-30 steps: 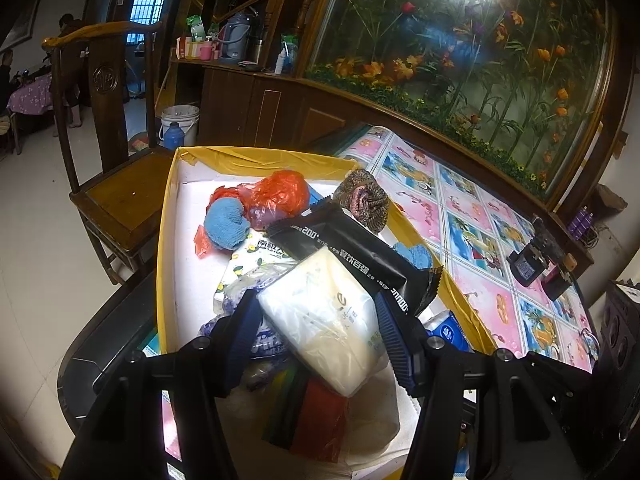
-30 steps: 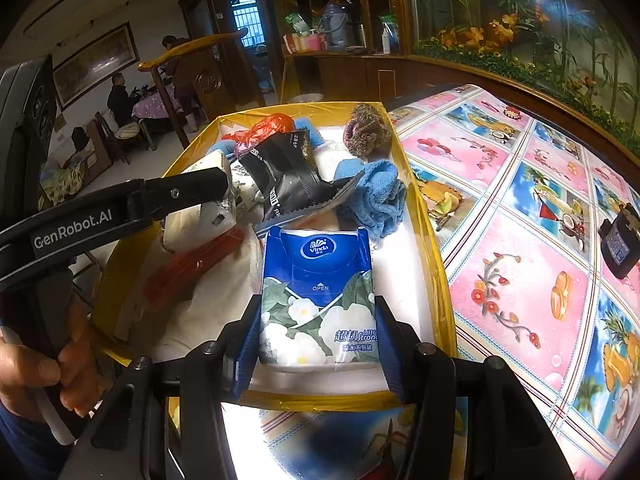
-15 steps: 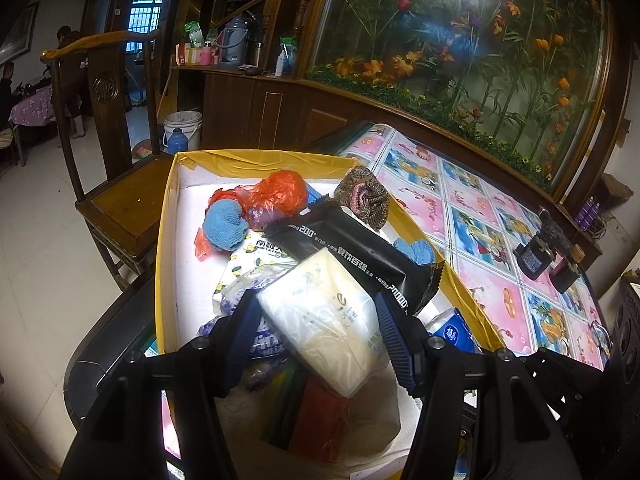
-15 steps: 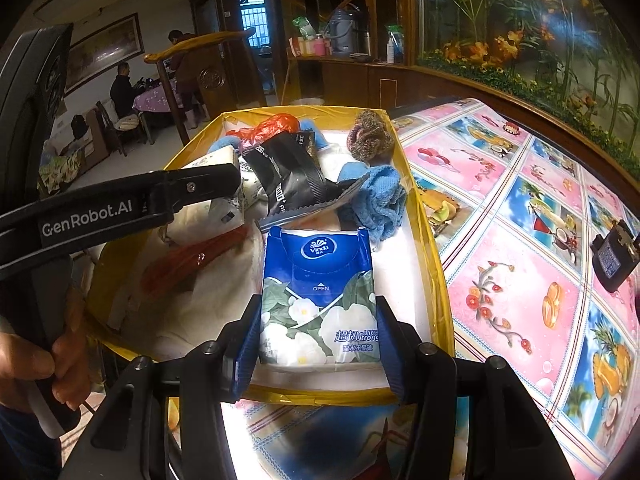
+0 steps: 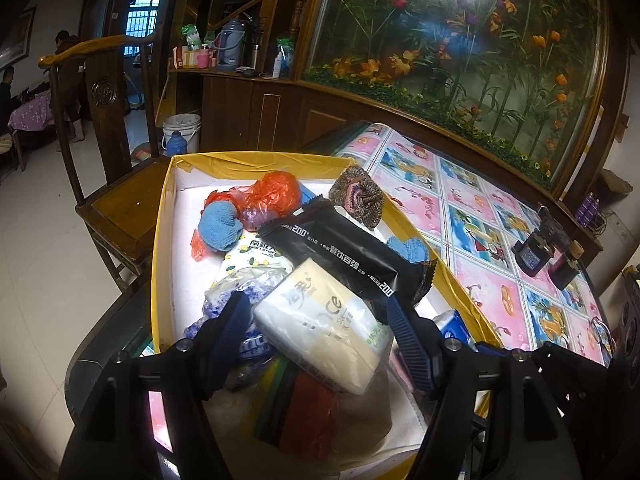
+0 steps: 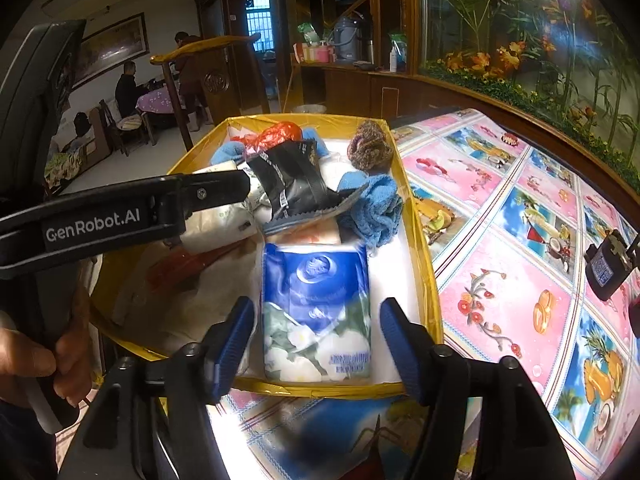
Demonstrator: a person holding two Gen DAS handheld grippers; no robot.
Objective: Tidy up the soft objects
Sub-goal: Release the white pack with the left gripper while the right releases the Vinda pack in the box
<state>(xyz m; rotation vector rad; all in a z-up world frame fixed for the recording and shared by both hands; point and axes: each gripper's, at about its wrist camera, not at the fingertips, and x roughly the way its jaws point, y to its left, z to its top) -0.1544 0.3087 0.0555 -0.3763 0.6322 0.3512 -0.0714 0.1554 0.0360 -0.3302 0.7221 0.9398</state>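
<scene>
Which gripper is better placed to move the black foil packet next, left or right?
Probably the left gripper: its jaws have just been opening, freeing the white tissue pack, and the black foil packet lies directly ahead. The right gripper sits farther away.

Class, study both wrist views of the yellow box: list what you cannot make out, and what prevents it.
- Blue tissue pack, right wrist view: printing smeared by blur.
- Same pack, left wrist view: only a corner shows behind the left gripper.
- Red item, left view: covered by the white tissue pack.

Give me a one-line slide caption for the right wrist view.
Right gripper jaws just opened, releasing a blue tissue pack into the yellow box.
</scene>
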